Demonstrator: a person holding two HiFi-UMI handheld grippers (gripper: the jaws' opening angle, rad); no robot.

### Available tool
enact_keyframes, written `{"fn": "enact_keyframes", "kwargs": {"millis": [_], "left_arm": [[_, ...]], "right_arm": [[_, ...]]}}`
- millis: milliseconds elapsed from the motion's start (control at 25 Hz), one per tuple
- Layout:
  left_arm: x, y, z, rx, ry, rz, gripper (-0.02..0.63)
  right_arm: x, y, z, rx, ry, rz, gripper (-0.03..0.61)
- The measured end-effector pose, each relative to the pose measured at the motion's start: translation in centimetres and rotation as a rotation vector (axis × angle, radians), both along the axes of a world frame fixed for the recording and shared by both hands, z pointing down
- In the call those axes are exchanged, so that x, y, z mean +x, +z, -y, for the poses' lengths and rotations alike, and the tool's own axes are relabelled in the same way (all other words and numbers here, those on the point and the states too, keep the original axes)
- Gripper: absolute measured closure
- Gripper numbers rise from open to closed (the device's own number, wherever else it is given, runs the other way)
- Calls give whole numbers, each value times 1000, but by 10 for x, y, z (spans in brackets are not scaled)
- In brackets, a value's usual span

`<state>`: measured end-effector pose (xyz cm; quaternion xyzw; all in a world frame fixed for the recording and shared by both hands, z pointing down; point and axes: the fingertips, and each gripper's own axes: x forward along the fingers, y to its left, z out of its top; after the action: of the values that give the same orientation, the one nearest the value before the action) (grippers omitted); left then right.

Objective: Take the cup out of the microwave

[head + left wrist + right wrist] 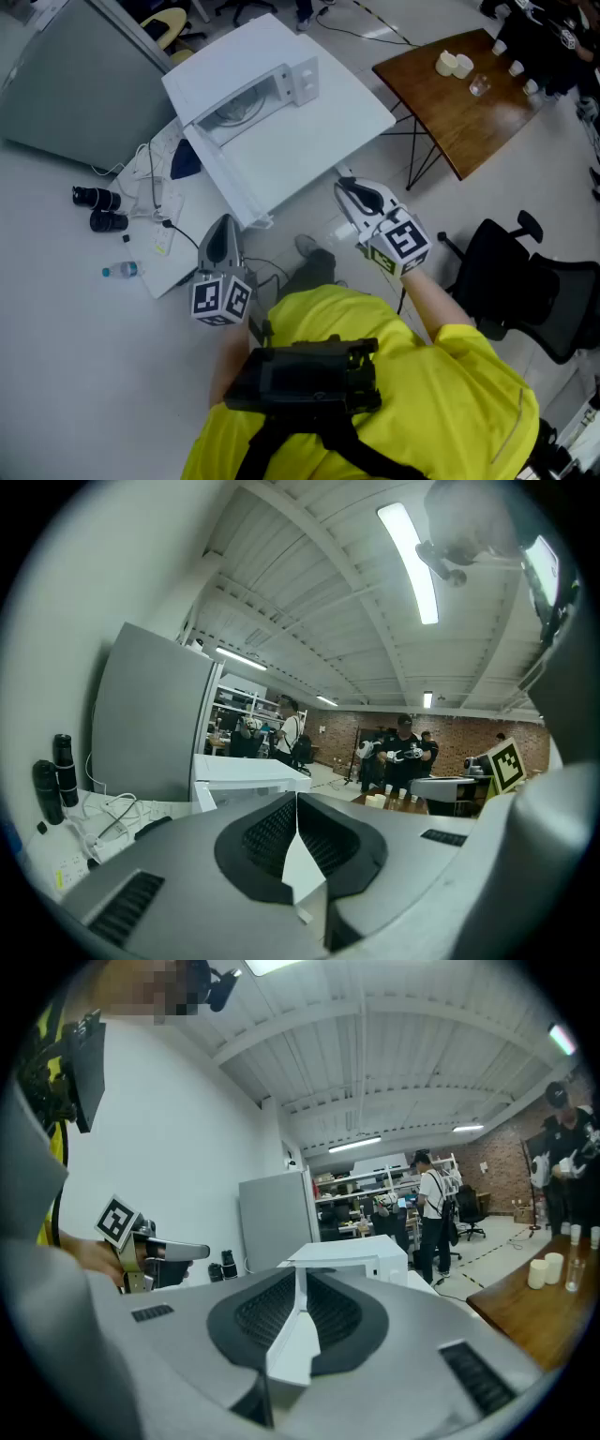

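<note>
The white microwave [281,80] stands on a white table [309,150], its windowed front [239,105] facing me and its door apparently closed. No cup shows inside it. Both grippers hover short of the table's near edge, pointing at the microwave. My left gripper [222,225] is shut and empty, and my right gripper [345,185] is shut and empty too. The left gripper view has the left gripper's [297,799] pads meeting, with the microwave [244,775] beyond. The right gripper [300,1274] in its own view is shut the same way, before the microwave [361,1255].
A wooden table [459,112] with small cups [455,64] stands at the right, a black office chair [525,281] below it. Cables [150,178], black cylinders [98,208] and a water bottle [122,270] lie at the left. A grey cabinet [66,75] is behind. People stand far back.
</note>
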<state>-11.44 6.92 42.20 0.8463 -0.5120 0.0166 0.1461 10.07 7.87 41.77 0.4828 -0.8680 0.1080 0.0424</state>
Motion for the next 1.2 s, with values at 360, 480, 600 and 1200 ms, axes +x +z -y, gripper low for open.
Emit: {"fn": "enact_keyframes", "kwargs": {"millis": [360, 480, 600, 1200], "left_arm": [[-24, 17, 121, -42, -46, 8, 617], [-32, 34, 146, -77, -78, 24, 617], [-36, 54, 158, -118, -109, 46, 617], [-30, 79, 191, -155, -148, 97, 617]], "right_arm": [[-50, 95, 165, -155, -182, -133, 209], [-69, 135, 230, -166, -211, -185, 209], [-98, 172, 283, -173, -267, -240, 209], [-196, 306, 444, -150, -420, -360, 135]]}}
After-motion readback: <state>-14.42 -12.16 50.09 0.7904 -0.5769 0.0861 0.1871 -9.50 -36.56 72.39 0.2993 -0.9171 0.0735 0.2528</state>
